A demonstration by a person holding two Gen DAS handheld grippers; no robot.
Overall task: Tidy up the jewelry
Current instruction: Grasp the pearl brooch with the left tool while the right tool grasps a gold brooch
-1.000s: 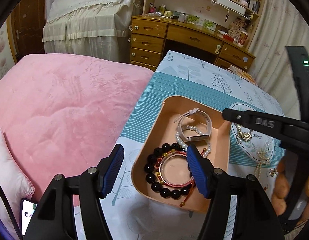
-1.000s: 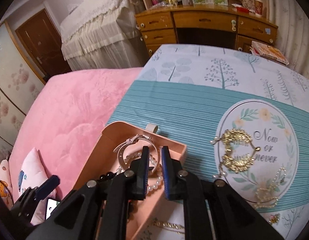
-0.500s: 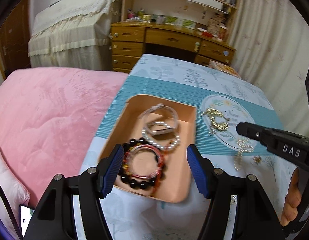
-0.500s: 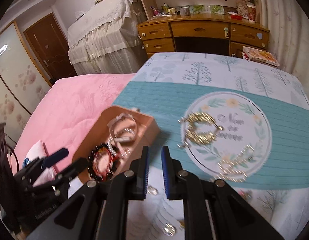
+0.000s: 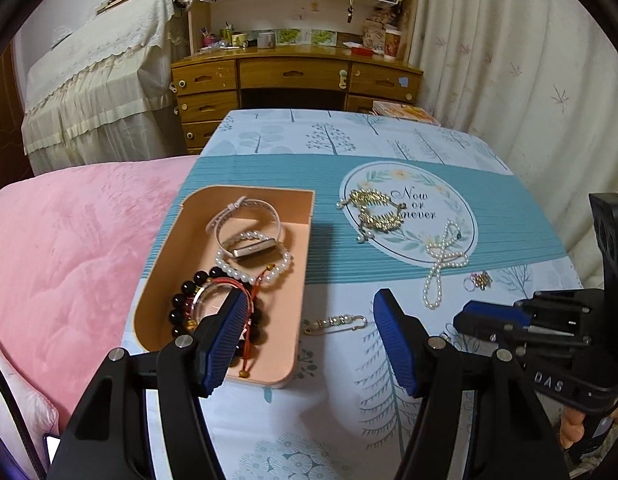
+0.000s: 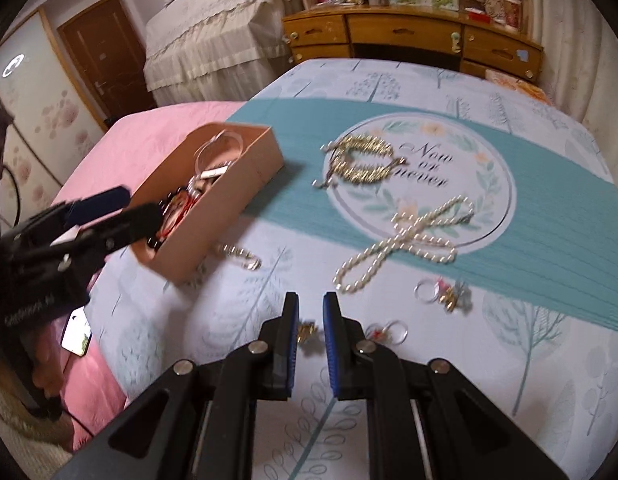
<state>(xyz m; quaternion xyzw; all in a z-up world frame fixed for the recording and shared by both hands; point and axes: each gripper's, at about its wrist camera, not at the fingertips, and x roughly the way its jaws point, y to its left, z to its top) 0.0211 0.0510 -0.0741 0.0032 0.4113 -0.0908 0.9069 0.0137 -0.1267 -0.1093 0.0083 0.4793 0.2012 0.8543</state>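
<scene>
A peach tray (image 5: pixel 301 264) (image 6: pixel 237 196) on the tablecloth holds a watch (image 5: pixel 249 236), a pearl bracelet (image 5: pixel 285 260) and a black bead bracelet (image 5: pixel 179 304). On the cloth lie a gold necklace (image 5: pixel 375 210) (image 6: pixel 361 160), a pearl string (image 5: pixel 441 264) (image 6: pixel 401 240), a gold clasp (image 5: pixel 335 323) (image 6: pixel 239 256), rings (image 6: pixel 441 292) (image 6: pixel 389 332) and a small gold piece (image 6: pixel 307 332). My left gripper (image 5: pixel 309 340) is open, empty, above the tray's near right corner. My right gripper (image 6: pixel 310 320) is nearly shut, empty, just above the small gold piece.
A pink bed (image 5: pixel 69 260) adjoins the table's left edge. A wooden desk (image 5: pixel 293 76) and a curtain (image 5: pixel 529 80) stand beyond the far edge. A phone (image 6: pixel 75 332) lies on the bed near the left hand.
Both grippers have pulled back and to the right, away from the tray. The right gripper now hangs over the loose pieces near the table's front. The left stays open.
</scene>
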